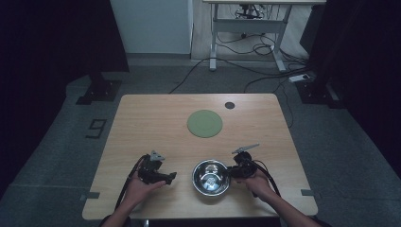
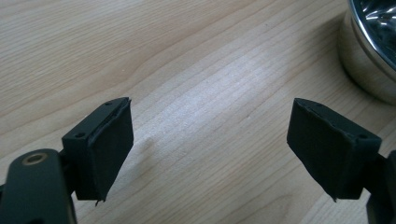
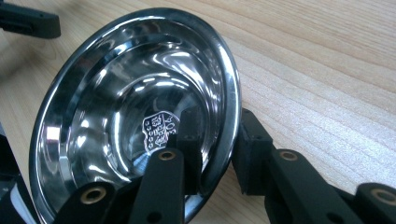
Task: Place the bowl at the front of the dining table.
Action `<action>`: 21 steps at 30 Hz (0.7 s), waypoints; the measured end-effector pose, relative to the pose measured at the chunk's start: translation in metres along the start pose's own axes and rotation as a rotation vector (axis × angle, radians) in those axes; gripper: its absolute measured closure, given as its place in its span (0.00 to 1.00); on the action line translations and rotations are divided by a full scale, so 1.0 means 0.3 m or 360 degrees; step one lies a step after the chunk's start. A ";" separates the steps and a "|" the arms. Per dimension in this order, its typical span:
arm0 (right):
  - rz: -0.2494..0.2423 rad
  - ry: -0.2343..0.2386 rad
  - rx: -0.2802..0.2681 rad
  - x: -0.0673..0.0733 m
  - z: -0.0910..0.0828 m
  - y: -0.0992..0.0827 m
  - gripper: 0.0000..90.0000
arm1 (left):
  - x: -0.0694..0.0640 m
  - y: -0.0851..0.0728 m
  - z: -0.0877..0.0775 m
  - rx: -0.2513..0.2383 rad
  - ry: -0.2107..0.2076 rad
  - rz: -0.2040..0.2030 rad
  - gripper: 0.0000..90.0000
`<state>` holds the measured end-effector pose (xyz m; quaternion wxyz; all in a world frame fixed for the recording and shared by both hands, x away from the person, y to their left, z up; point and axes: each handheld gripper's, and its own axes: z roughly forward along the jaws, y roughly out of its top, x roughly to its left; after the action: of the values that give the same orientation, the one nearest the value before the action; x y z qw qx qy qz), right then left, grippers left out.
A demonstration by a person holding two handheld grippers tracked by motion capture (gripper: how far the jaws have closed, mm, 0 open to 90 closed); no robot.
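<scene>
Bowl sitting near-centre on worktop, not lifted yet. Right gripper is pinching its right rim, one jaw inside, one outside; whether pads are fully pressing is hard to tell, looks gripped. Left gripper is idling wide, holding nothing, just left of bowl. Green plate lying farther back; carrying probably remaining.

I have my right gripper straddling the rim of the steel bowl — one finger inside against the shiny wall, the other outside on the wooden table. The pads look pressed on the rim. A white sticker sits just beside the inner finger.
</scene>
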<state>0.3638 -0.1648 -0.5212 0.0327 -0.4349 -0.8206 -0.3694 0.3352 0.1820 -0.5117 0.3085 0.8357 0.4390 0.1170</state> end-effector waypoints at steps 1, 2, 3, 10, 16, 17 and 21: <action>0.0015 0.0006 -0.0006 -0.002 0.000 -0.001 0.84 | -0.001 0.000 0.000 0.0000 -0.0001 0.0003 0.17; 0.0028 0.0011 -0.0013 -0.005 0.000 -0.002 0.85 | -0.003 0.001 0.000 0.0000 -0.0003 0.0005 0.17; 0.0047 0.0025 -0.0016 -0.008 -0.001 -0.003 0.87 | -0.004 0.001 0.000 -0.0004 -0.0004 0.0001 0.17; 0.0134 0.0117 -0.0081 -0.016 -0.018 -0.002 0.93 | -0.008 0.003 -0.001 -0.0001 -0.0014 0.0012 0.17; 0.0162 0.0149 -0.0097 -0.015 -0.022 -0.002 0.93 | -0.010 0.004 -0.001 0.0000 -0.0018 0.0015 0.17; 0.0164 0.0150 -0.0098 -0.015 -0.022 -0.002 0.93 | -0.011 0.004 -0.001 0.0001 -0.0019 0.0017 0.17; 0.0172 0.0151 -0.0107 -0.016 -0.021 -0.003 0.93 | -0.013 0.005 -0.001 -0.0005 -0.0026 0.0013 0.17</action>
<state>0.3645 -0.1724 -0.5189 0.0767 -0.4614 -0.7806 -0.4147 0.3339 0.1785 -0.5101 0.3128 0.8379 0.4329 0.1122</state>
